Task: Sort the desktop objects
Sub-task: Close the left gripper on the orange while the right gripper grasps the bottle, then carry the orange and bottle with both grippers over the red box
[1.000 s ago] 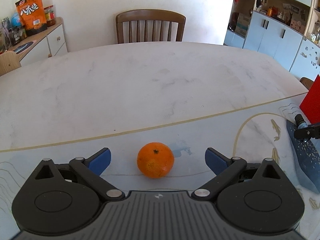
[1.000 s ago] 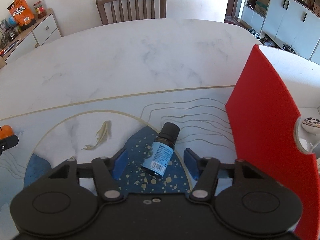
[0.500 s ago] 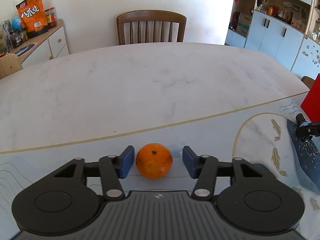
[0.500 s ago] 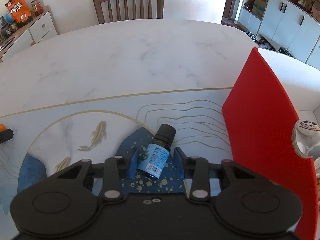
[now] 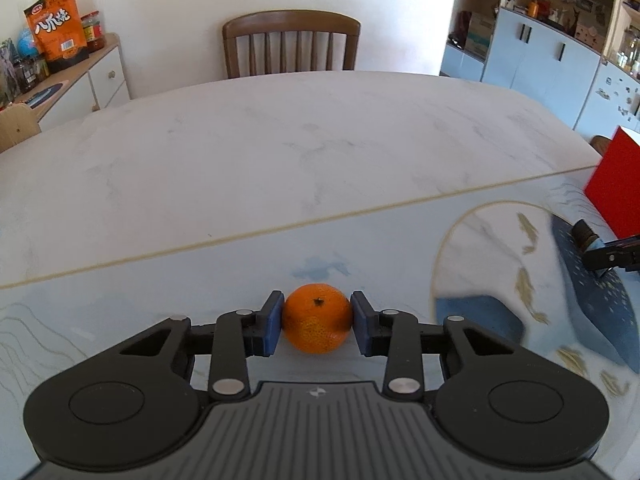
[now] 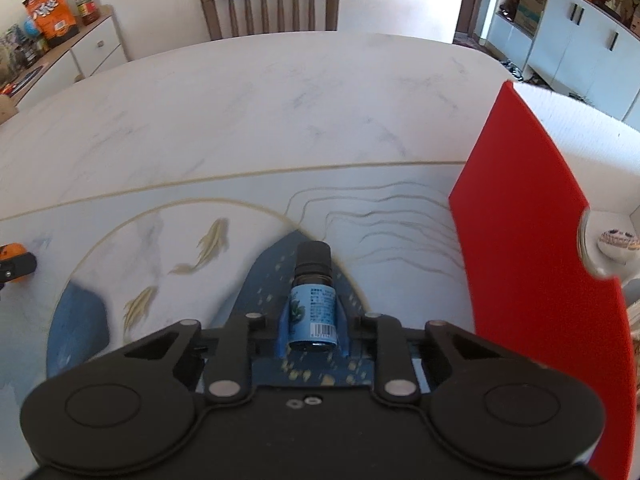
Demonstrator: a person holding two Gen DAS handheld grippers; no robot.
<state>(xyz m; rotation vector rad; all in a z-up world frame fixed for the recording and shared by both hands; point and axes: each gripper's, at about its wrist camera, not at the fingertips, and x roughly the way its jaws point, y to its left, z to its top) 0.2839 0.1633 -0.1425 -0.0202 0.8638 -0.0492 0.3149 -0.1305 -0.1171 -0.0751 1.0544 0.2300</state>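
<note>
White marble-patterned counter point(image 5: 280, 152) carried a pale blue printed mat point(image 6: 400, 216) with fish and wave motifs, and a brown wooden chair point(image 5: 291, 46) stood at its far edge, straight ahead of both cameras. Left hand-held gripper point(image 5: 317, 322) was clenched on an orange point(image 5: 317, 318); both blue pads point(image 5: 273, 322) pressed its sides, and the fruit sat between them with its stem facing up, low over the mat. Whether it touched the mat could not be determined. Right hand-held gripper point(image 6: 313, 320) was grasping a small dark bottle point(image 6: 312, 296) with a blue label; the bottle lay along the fingers, its black cap pointing away from the gripper, above the dark blue patch of the mat. Just to the right of the right hand-held gripper stood a red box wall point(image 6: 532, 240) with a cut-out handle, through which a striped rounded item point(image 6: 618, 242) was visible inside. Far to the left of both grippers, a sideboard point(image 5: 80, 80) held an orange snack bag point(image 5: 56, 26) and jars.
</note>
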